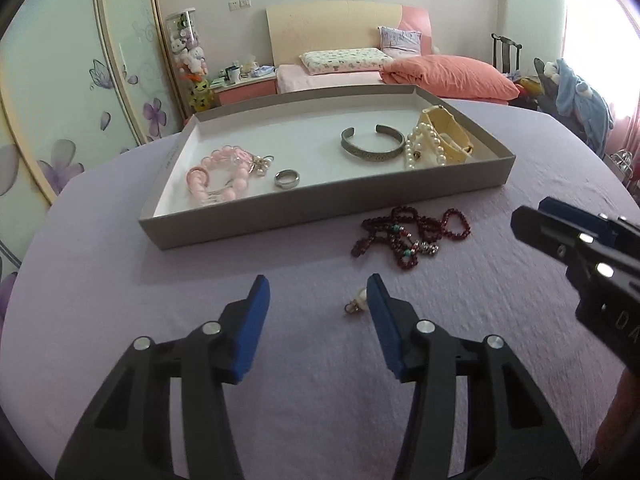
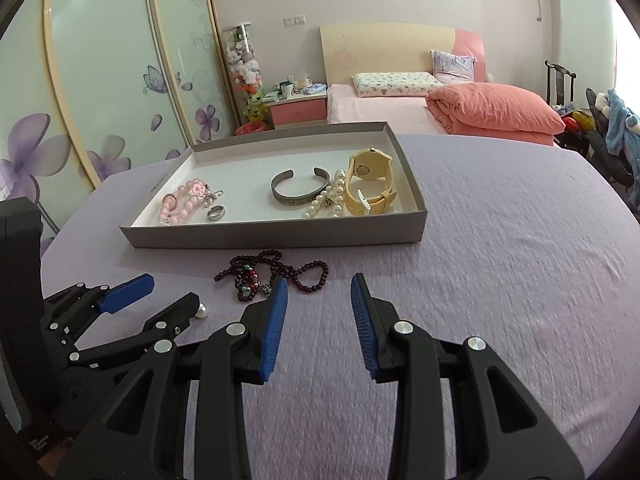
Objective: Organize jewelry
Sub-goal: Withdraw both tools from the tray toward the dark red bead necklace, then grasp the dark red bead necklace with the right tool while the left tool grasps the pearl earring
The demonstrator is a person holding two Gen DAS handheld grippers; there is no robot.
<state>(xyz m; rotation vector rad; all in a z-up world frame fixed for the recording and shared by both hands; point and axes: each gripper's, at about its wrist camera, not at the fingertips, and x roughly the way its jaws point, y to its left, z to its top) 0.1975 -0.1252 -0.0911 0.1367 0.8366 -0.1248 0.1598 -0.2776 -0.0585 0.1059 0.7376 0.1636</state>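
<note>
A grey cardboard tray (image 1: 320, 212) (image 2: 280, 236) on the lilac cloth holds a pink bead bracelet (image 1: 218, 178) (image 2: 182, 202), a silver ring (image 1: 287, 179) (image 2: 216, 213), a metal cuff (image 1: 372, 145) (image 2: 300, 190), a pearl bracelet (image 1: 424, 148) (image 2: 330, 198) and a cream watch (image 1: 446, 130) (image 2: 370, 182). A dark red bead necklace (image 1: 408, 236) (image 2: 276, 272) lies in front of the tray. A pearl earring (image 1: 357, 302) (image 2: 203, 311) lies by my left gripper's right finger. My left gripper (image 1: 318, 294) (image 2: 168, 292) is open and empty. My right gripper (image 2: 319, 286) is open and empty, right of the necklace.
The lilac cloth (image 2: 500, 280) stretches to the right of the tray. A bed with an orange quilt (image 2: 492, 108), a bedside table (image 2: 298, 106) and floral wardrobe doors (image 2: 100, 100) stand behind.
</note>
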